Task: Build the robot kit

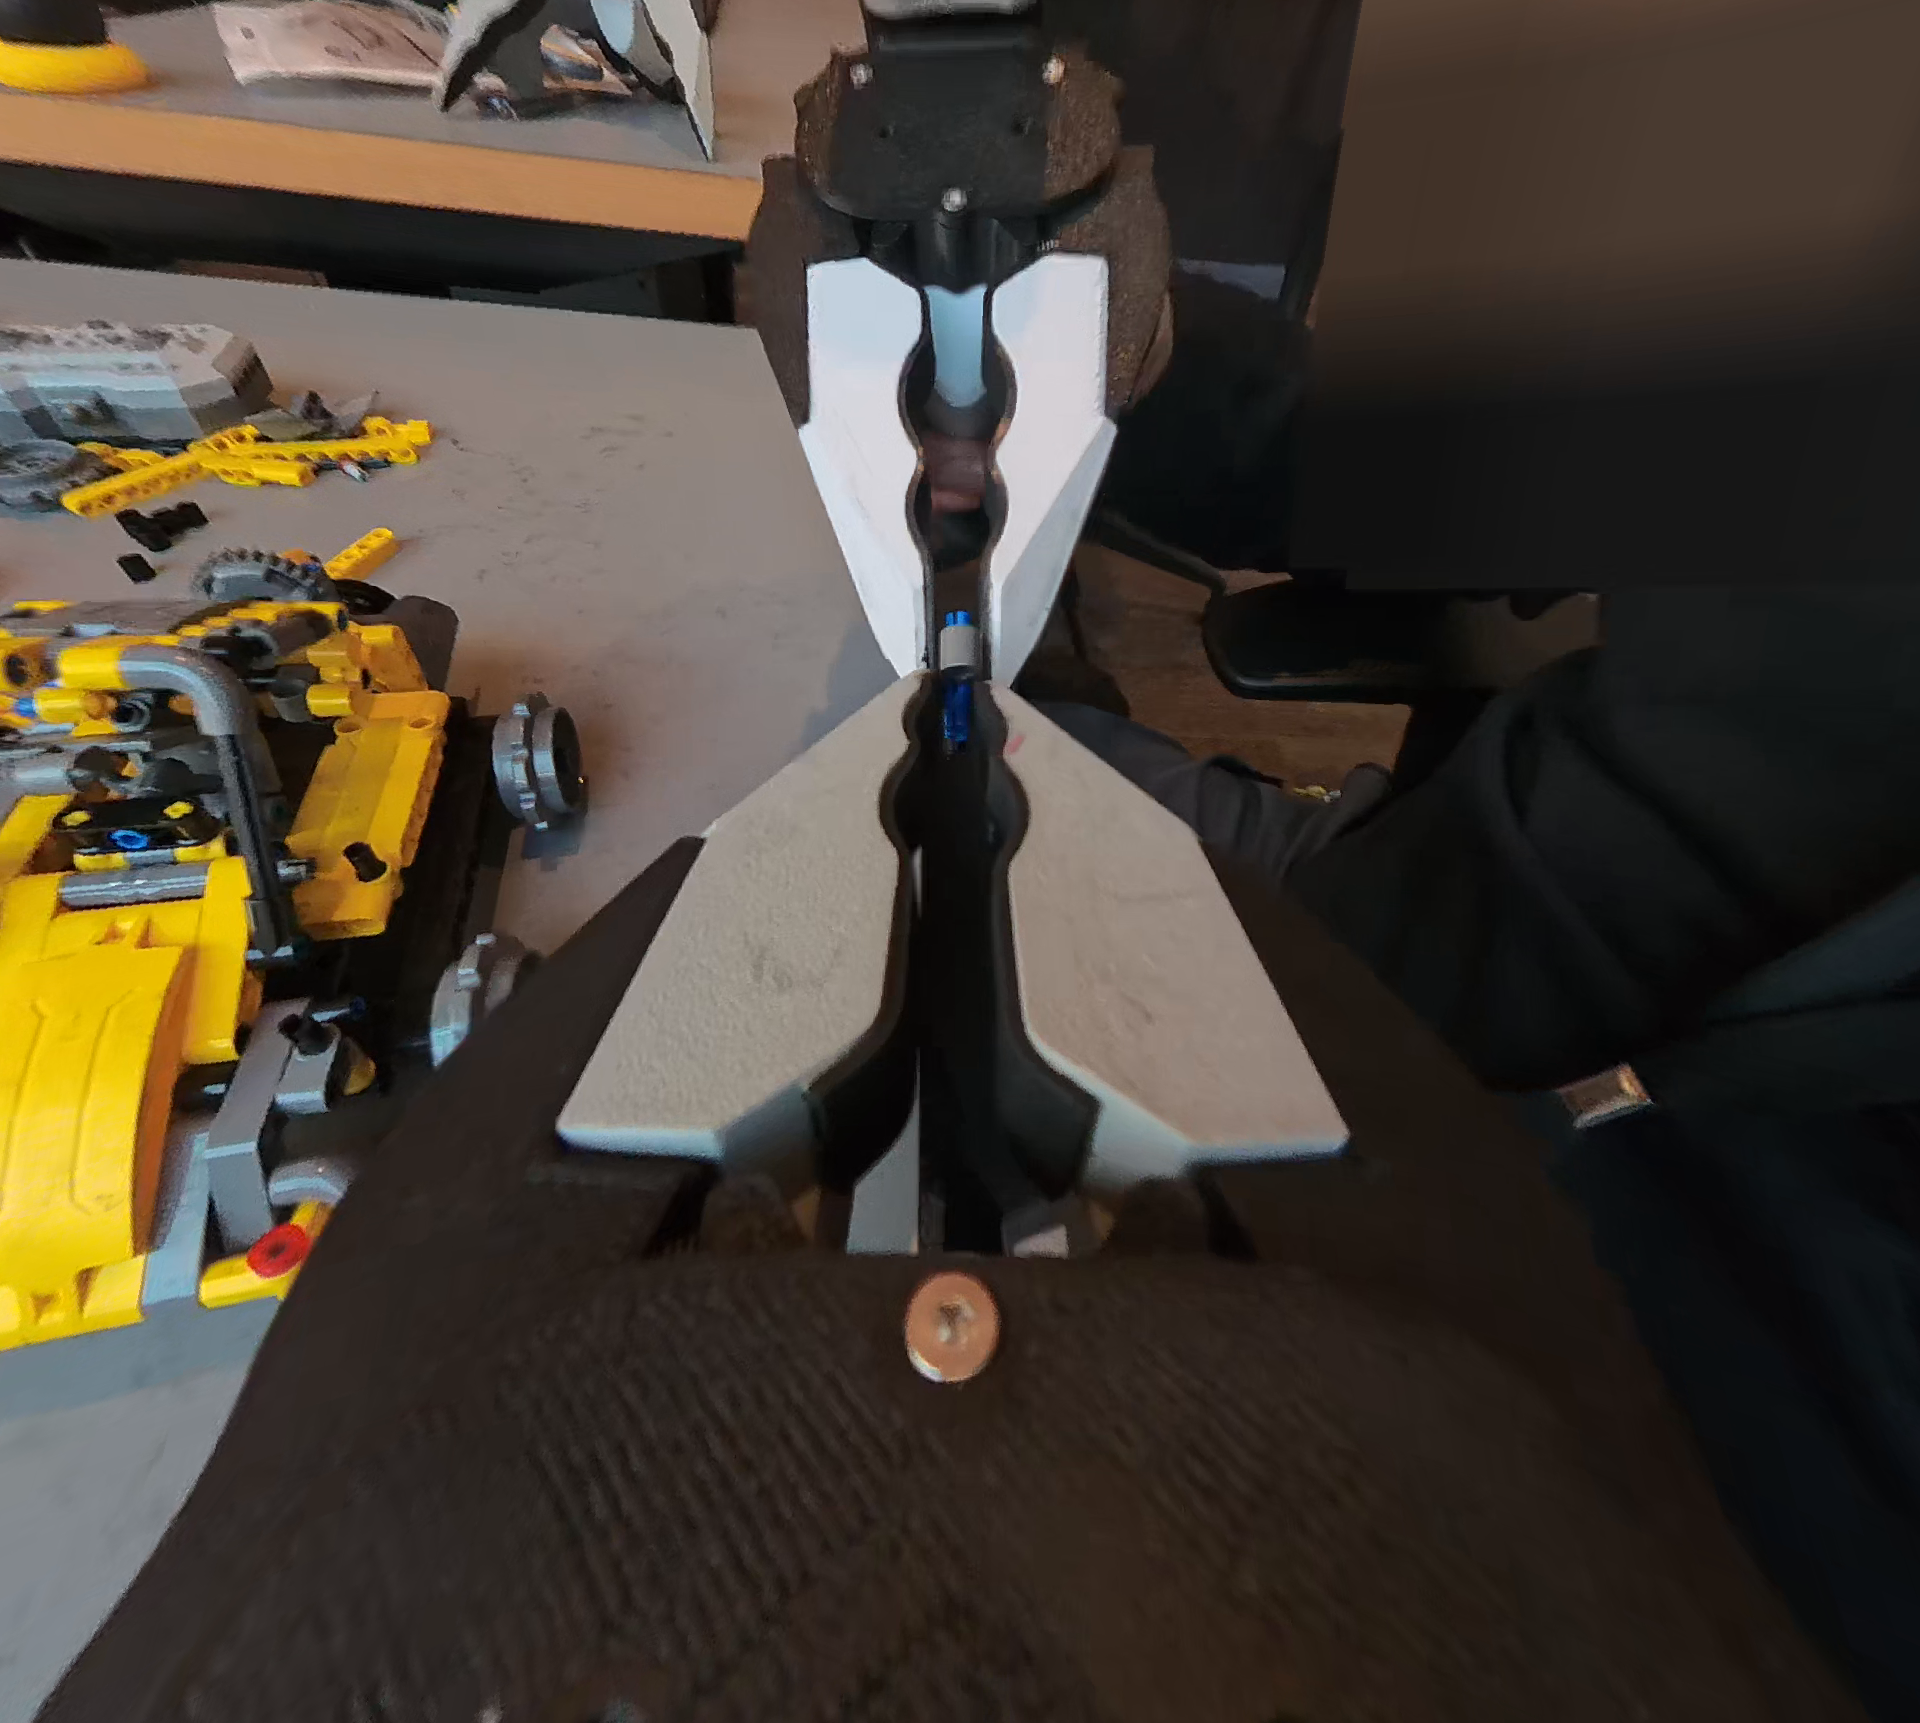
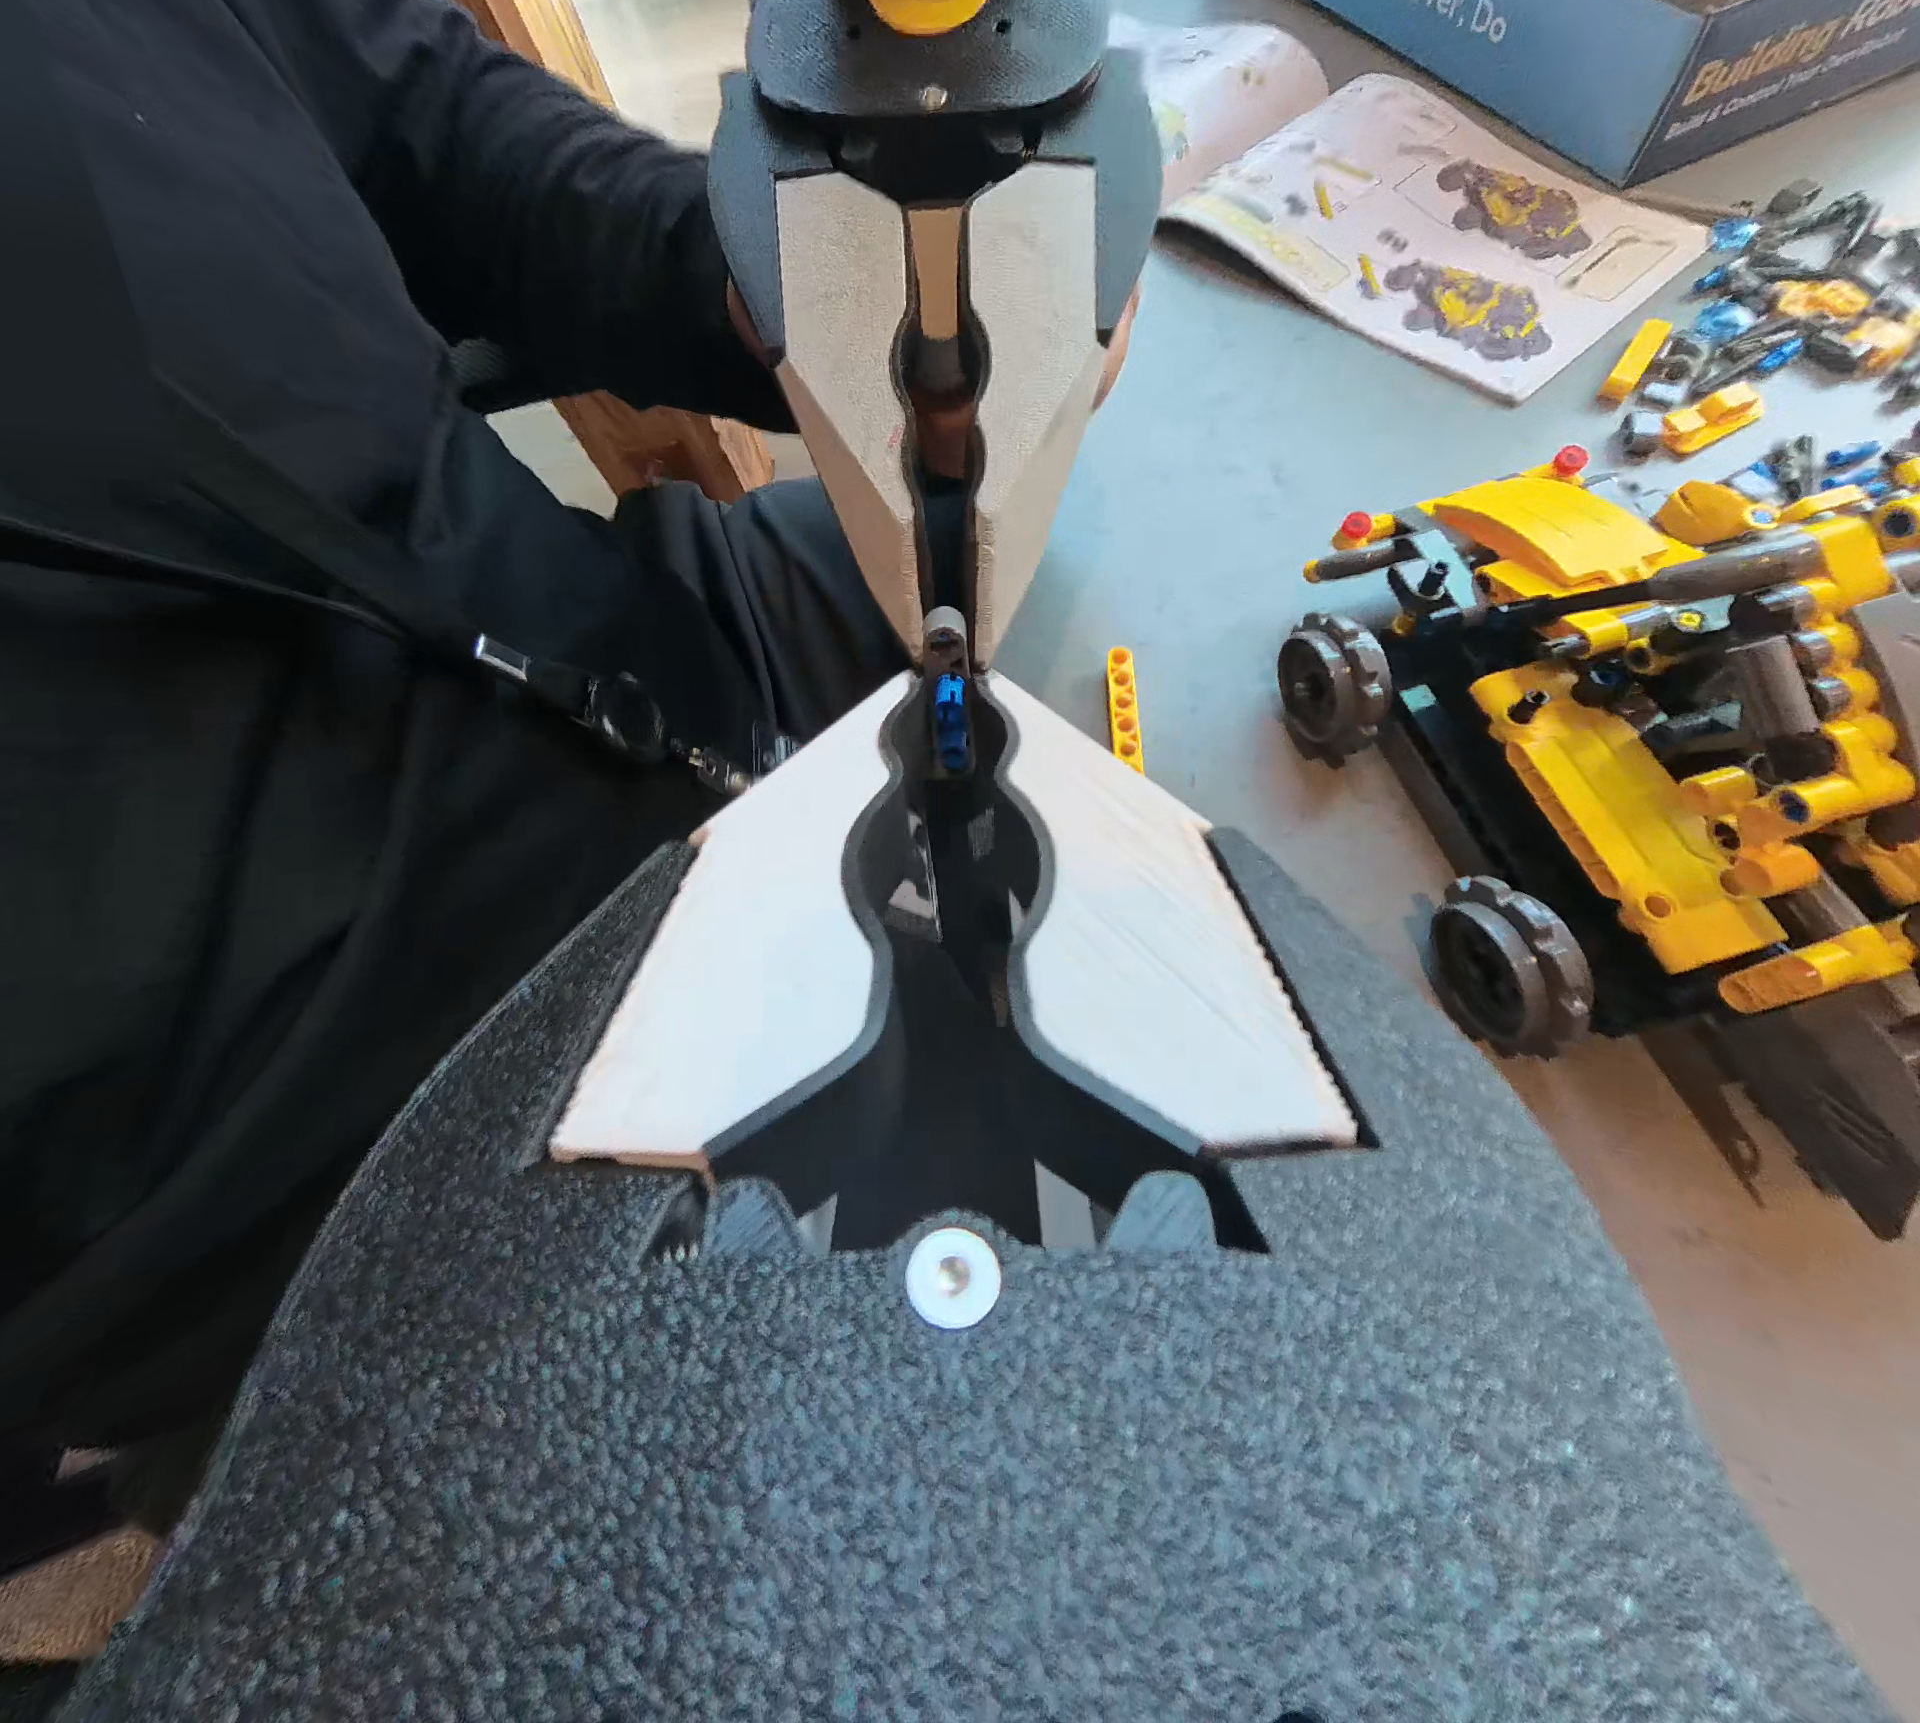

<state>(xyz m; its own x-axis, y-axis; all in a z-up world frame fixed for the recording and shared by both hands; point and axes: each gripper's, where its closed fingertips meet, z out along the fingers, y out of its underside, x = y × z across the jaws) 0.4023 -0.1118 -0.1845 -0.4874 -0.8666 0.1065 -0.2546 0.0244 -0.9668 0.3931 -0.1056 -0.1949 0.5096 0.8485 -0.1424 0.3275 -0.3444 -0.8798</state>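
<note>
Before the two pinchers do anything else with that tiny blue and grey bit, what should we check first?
1. Left gripper shut on the small blue and grey part: ok.
2. Right gripper shut on it too: ok.
3. The two grippers meet tip to tip in a straight line: ok.
4. Which gripper pinches the blue end and which the grey: cannot tell, the two views disagree.
5. Yellow vehicle model sits off to the side, clear of both grippers: ok.
6. Table under the part to catch a drop: not ok, it seems to hang past the edge, over the person's dark clothing.
</note>
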